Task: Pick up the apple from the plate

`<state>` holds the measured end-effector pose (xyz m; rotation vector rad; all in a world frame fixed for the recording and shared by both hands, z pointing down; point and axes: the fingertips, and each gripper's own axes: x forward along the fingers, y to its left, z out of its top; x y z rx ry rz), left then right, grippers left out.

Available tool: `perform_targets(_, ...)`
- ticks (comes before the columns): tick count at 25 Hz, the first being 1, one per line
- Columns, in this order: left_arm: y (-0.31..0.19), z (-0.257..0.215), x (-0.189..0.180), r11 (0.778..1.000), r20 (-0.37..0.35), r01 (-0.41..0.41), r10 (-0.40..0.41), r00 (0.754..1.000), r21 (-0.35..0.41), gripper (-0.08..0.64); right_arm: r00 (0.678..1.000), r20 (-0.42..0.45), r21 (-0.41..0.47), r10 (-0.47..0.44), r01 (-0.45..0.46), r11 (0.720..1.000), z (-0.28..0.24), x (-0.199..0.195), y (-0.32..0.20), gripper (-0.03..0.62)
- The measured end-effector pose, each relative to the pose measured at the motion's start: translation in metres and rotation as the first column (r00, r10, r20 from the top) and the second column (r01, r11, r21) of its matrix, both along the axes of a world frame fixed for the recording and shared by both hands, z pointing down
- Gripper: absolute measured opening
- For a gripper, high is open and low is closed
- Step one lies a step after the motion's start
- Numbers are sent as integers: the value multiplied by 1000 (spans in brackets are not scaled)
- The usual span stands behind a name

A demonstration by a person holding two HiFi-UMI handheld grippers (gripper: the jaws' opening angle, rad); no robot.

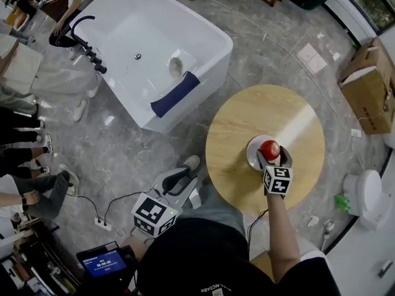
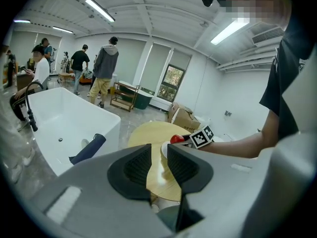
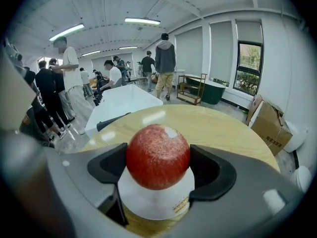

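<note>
The red apple sits between the pads of my right gripper, just over the small white plate on the round wooden table. In the right gripper view both pads press the sides of the apple, which hangs slightly above the plate; the gripper is shut on it. My left gripper is held low, off the table's left edge. Its jaws stand a little apart with nothing between them, and past them the apple shows far off on the table.
A white bathtub with a dark cushion stands to the table's upper left. Several people stand along the left side. A cardboard box and a toilet lie to the right. A power strip with a cable lies on the floor.
</note>
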<state>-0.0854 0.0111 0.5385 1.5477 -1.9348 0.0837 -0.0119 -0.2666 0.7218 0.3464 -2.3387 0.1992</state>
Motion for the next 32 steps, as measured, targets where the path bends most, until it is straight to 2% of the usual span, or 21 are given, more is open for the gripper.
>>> perform_targets(11, -25, -24, -10, 992, 20, -113, 112, 994, 48, 107, 996, 80, -9, 47, -46, 999, -57, -3, 13, 400)
perform_targets(19, -59, -34, -22, 968, 28, -234, 233, 972, 88, 106, 978, 171, -18, 120, -119, 993, -112, -9, 14, 400)
perform_targets(25, -98, -45, -21, 924, 40, -359, 357, 933, 132, 106, 951, 248, 2, 186, -192, 981, -161, -3, 9, 400)
perform_targets(32, -140, -58, -8, 843, 57, -506, 505, 862, 185, 107, 902, 344, 32, 260, -288, 957, -213, 14, 15, 400)
